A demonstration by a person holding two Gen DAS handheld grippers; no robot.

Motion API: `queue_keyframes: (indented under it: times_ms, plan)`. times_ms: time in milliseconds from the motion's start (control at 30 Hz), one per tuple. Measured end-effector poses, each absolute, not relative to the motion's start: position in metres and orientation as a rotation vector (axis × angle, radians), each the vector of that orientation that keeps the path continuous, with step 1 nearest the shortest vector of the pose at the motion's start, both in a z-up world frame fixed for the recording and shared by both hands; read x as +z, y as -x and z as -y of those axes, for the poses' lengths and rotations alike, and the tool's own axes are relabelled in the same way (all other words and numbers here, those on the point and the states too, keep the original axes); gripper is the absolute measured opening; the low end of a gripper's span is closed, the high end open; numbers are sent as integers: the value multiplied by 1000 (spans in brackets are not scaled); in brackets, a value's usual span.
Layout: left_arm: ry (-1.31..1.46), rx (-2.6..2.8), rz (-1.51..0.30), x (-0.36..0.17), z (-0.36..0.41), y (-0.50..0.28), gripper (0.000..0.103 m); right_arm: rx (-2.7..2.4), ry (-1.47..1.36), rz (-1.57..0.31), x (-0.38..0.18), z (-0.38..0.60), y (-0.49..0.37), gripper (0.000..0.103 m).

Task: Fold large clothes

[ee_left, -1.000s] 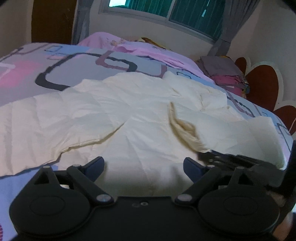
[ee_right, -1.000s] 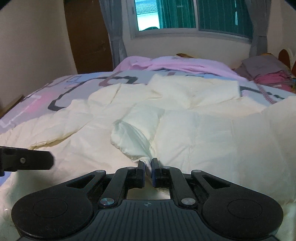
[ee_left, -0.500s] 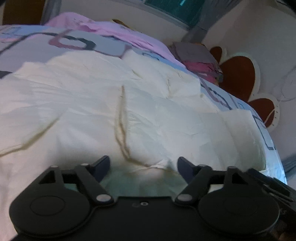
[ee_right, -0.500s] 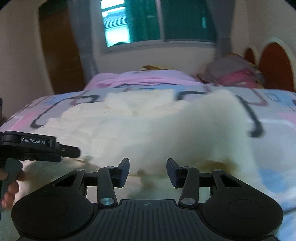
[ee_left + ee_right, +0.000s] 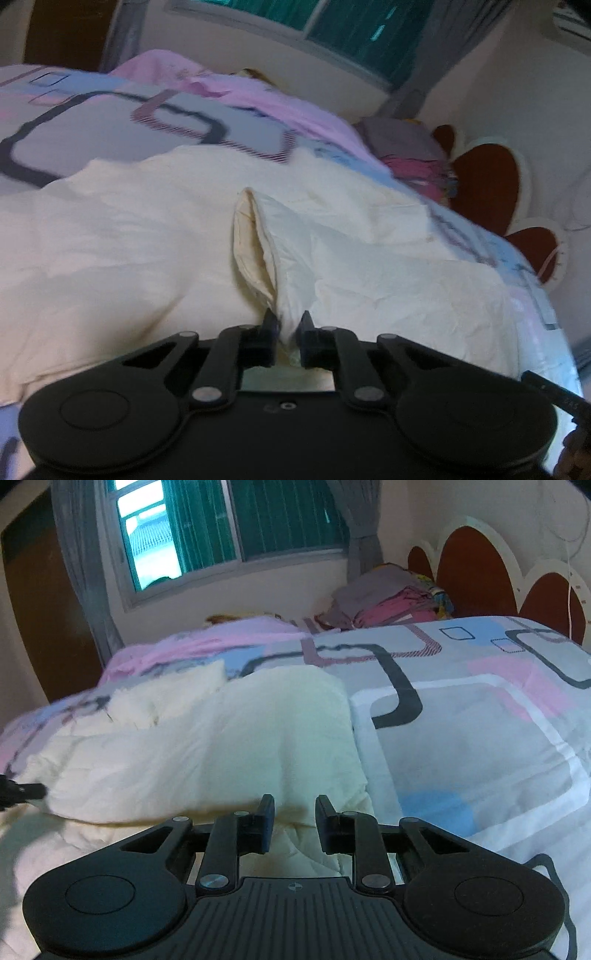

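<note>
Left hand-held gripper (image 5: 286,325) pinches a raised fold of the cream quilt (image 5: 147,236) — right hand-held gripper (image 5: 294,808) parted, holding nothing, over the bed (image 5: 480,738).

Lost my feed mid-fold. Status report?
Left gripper shut on cream garment, pinching a raised fold. Right gripper open over it. Nothing in the way.

Cream quilt (image 5: 147,236) – soft matt cloth, creased and puffy; patterned bedsheet (image 5: 480,738) smooth matt cloth; each tool (image 5: 286,325) (image 5: 293,812) matt black plastic with shiny metal rivets.
</note>
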State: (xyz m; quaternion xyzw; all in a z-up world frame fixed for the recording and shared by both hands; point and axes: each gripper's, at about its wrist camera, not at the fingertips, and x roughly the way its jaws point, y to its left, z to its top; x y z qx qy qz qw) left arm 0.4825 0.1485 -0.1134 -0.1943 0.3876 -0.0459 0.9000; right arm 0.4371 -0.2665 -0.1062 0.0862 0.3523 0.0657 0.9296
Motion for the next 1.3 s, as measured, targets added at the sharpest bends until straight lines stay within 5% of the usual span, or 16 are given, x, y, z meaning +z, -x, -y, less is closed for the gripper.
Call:
queue_keyframes:
  times_ms: [233,267,300,333,367,400,467,533,600,667,733,767,833,1100,1267,1300]
  plan:
    - [347,-84,-818,-119,-146,-477,16,128,-225,-677,-98,286,-439,24]
    - [334,-68,-812,-116,-145,-477,32,131,-228,-655,-93,290,-442,24]
    - [314,-41,-804,-114,-145,-477,65,131,-229,-640,-90,292,-446,24]
    - [286,-10,-776,-109,-144,-477,78,127,-231,-631,-86,295,-453,24]
    - [265,-3,-737,-105,-143,-476,77,124,-236,-626,-83,298,-463,24]
    - [252,-18,-722,-101,-143,-481,59,123,-246,-617,-80,300,-475,24]
    - [224,1,-788,-101,-141,-502,52,127,-261,-611,-78,304,-500,24]
    - [175,24,-825,-104,-138,-521,54,139,-298,-638,-82,307,-523,24]
    - [182,27,-832,-109,-140,-530,75,155,-350,-667,-89,313,-543,24]
    - [203,6,-855,-117,-142,-536,73,162,-389,-705,-98,318,-558,26]
    - [220,-35,-860,-123,-143,-538,54,145,-382,-749,-109,318,-569,28]
    - [246,-78,-866,-125,-144,-540,14,166,-371,-753,-113,316,-570,28]
    - [277,-87,-823,-123,-143,-533,6,191,-310,-726,-115,308,-565,28]
    - [257,-61,-805,-131,-142,-517,10,170,-159,-767,-142,298,-560,28]
    - [172,37,-753,-108,-147,-507,57,133,-196,-673,-116,314,-552,28]
    - [156,41,-720,-101,-146,-504,57,140,-200,-666,-112,315,-554,28]
